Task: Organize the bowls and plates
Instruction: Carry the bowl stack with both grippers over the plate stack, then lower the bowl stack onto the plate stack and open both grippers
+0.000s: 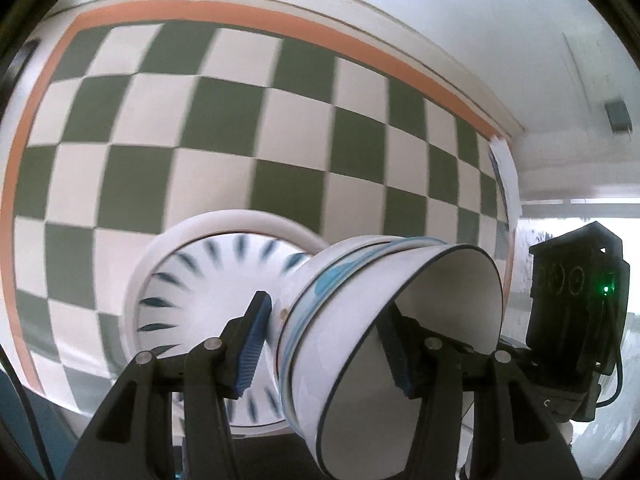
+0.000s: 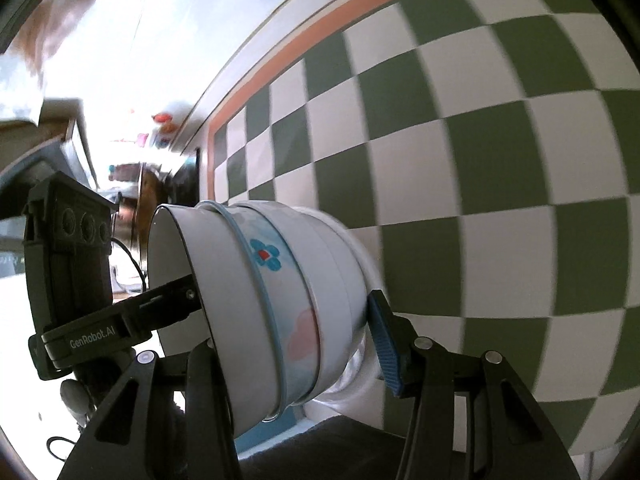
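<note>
**White bowls nested, gripped from both sides**

White ceramic bowls [image 1: 360, 320] sit nested in a tilted stack between both grippers. I count at least three: a plain one with a dark rim line, one banded in blue with a blue flower and pink blotch, and a plain outer one.

Left gripper [image 1: 328, 344]: its fingers [image 1: 252, 348] straddle the stack wall, one outside, one inside the bowl, clamped on it.

Beyond those fingers lies one plate [image 1: 208, 280] with dark blue dashes on the checkered counter [image 1: 240, 120].

Right gripper [image 2: 296, 344]: one finger [image 2: 384, 344] presses the stack's outer side; the other is hidden, so I cannot tell its grip.
</note>
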`<state>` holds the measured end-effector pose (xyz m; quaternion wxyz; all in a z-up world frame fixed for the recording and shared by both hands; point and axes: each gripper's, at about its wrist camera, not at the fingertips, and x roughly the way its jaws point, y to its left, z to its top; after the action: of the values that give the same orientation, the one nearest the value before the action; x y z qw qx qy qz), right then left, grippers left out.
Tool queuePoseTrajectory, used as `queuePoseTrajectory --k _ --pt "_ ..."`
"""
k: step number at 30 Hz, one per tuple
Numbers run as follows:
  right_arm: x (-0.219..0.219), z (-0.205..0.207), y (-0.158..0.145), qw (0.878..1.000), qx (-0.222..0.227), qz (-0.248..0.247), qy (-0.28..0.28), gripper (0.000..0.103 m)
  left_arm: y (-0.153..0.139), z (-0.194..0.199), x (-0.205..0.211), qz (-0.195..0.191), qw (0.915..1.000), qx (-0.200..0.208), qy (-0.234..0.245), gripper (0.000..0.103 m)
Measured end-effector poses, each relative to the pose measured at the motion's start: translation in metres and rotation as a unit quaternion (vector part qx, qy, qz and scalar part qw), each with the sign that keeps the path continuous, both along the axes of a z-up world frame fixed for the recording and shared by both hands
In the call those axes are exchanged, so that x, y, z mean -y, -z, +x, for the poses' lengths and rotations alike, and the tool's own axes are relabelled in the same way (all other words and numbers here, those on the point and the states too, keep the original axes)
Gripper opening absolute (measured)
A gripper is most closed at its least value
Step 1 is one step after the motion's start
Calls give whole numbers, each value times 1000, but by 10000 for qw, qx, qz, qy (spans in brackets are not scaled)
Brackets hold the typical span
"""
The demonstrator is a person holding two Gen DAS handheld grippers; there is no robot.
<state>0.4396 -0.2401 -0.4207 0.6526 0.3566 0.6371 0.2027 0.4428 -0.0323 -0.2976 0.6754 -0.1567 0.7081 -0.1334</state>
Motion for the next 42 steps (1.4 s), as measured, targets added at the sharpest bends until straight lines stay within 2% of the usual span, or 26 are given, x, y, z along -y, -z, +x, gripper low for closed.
queuePoseTrajectory --k 11,22,42 --pt "-58 10 17 9986 -113 -22 -510 51 23 -8 -58 13 9985 -172 -514 51" --pt "-84 16 43 9969 -263 -147 -729 51 44 -14 -74 -11 9972 -380 -645 51" --pt "-96 17 41 9959 -193 -342 -818 51 51 -14 -76 -116 9974 -429 -559 51"
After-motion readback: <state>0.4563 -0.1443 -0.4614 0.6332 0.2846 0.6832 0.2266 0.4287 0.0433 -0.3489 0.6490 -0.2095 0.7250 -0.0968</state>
